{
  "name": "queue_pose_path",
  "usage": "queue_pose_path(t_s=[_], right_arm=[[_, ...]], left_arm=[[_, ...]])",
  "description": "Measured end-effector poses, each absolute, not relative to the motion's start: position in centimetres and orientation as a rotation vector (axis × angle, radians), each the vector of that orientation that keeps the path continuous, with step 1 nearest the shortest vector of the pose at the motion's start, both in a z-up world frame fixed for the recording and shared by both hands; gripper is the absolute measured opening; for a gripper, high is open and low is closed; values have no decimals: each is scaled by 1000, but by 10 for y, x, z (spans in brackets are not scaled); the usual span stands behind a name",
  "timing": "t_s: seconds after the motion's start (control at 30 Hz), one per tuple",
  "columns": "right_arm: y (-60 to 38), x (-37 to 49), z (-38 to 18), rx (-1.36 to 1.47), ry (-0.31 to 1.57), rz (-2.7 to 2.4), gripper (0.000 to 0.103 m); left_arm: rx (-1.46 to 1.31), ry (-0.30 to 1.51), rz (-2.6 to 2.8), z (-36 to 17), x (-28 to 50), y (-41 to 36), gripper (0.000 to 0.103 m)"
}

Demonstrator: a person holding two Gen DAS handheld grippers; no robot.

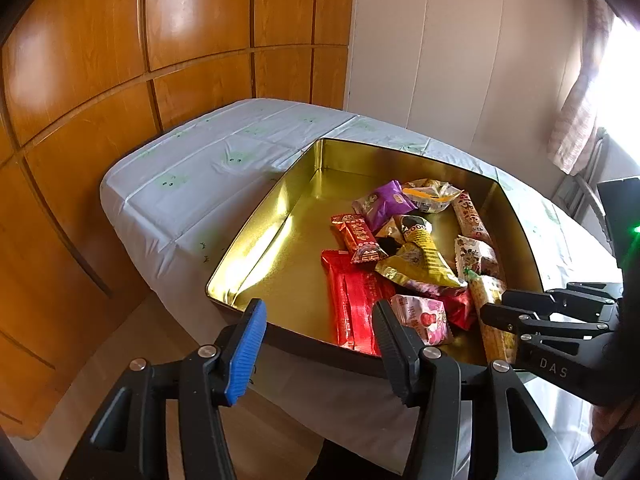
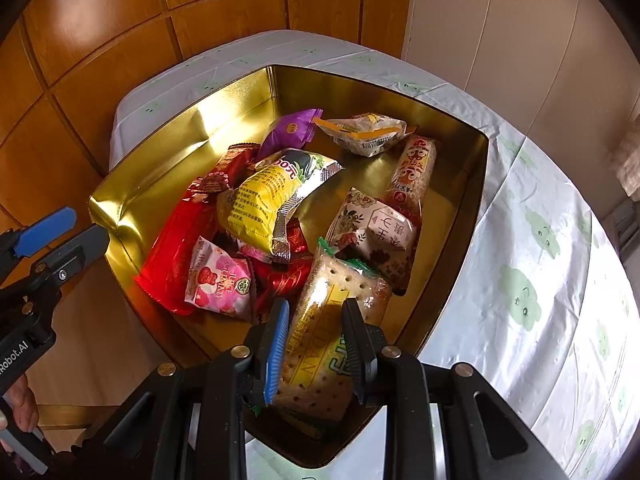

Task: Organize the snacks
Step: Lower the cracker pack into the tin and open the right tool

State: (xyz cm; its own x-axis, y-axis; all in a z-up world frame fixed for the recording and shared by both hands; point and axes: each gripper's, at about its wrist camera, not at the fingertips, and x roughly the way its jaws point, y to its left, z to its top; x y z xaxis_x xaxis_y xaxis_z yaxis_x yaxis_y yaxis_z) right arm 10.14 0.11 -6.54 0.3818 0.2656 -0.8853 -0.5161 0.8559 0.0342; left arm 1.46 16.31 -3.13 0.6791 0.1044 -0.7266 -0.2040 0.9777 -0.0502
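The right tool (image 2: 316,344) is clamping a cracker packet (image 2: 320,336) between its fingers, holding it over the near corner of the gold tin (image 2: 132,184), which is sitting on the table (image 2: 532,248) near its front edge. The left tool (image 1: 320,344) is hovering just outside the tin's near wall with its fingers apart and gripping nothing. Assorted wrapped snacks, among them a pink packet (image 2: 220,284) and a yellow packet (image 2: 256,204), are lying piled inside the tin.
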Motion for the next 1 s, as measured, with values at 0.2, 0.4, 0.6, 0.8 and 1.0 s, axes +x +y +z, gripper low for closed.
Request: queue_pose_path(t_s=[0.2,0.4,0.6,0.8,1.0], right_arm=[[2,92,-63,-256,1066,523,28],[8,93,-67,-303,1061,508,24],[18,107,-74,-347,1069,483,19],[15,105,-72,-297,1069,483,19],[-1,90,-57,-219,1004,458,21]], left_arm=[[-125,799,169,-28,13,160,57],[-123,787,167,-25,12,158,58],[-128,782,173,-24,13,160,59],[-126,777,182,-24,12,162,61],[-115,762,179,-20,10,158,67]])
